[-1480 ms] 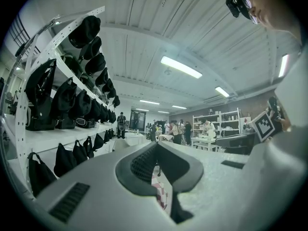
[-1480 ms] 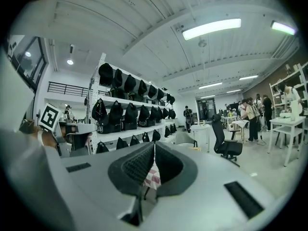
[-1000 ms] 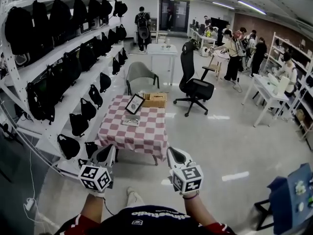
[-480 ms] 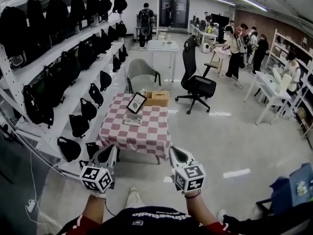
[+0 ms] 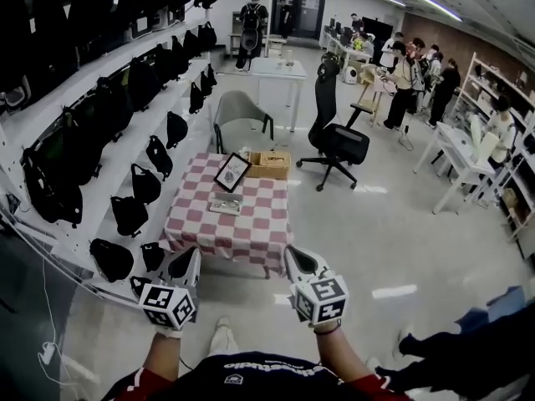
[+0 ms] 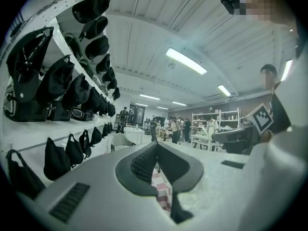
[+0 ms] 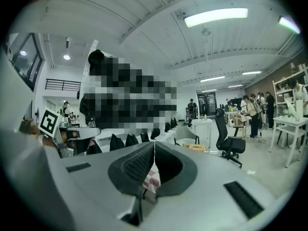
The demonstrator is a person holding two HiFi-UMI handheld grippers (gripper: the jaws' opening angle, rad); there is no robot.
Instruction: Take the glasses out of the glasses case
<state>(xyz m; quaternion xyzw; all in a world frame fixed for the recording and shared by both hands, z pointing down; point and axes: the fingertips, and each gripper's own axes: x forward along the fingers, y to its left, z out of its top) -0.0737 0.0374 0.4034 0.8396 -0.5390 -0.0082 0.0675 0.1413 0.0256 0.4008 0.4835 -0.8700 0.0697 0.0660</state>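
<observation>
Glasses case [image 5: 224,205] lies on the checkered table [image 5: 251,234]; left gripper [image 5: 187,258] and right gripper [image 5: 294,258] hover short of it, jaws pressed together, empty.

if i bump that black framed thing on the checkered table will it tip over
Likely yes: the frame stands tilted on its edge, so a nudge could topple it. It looks thin, so probably light.

Counted on one checked table [image 5: 227,228] were one frame [image 5: 231,172], one box [image 5: 268,165], one case [image 5: 224,205]. Grippers numbered two: left gripper [image 5: 186,256] and right gripper [image 5: 294,256].
</observation>
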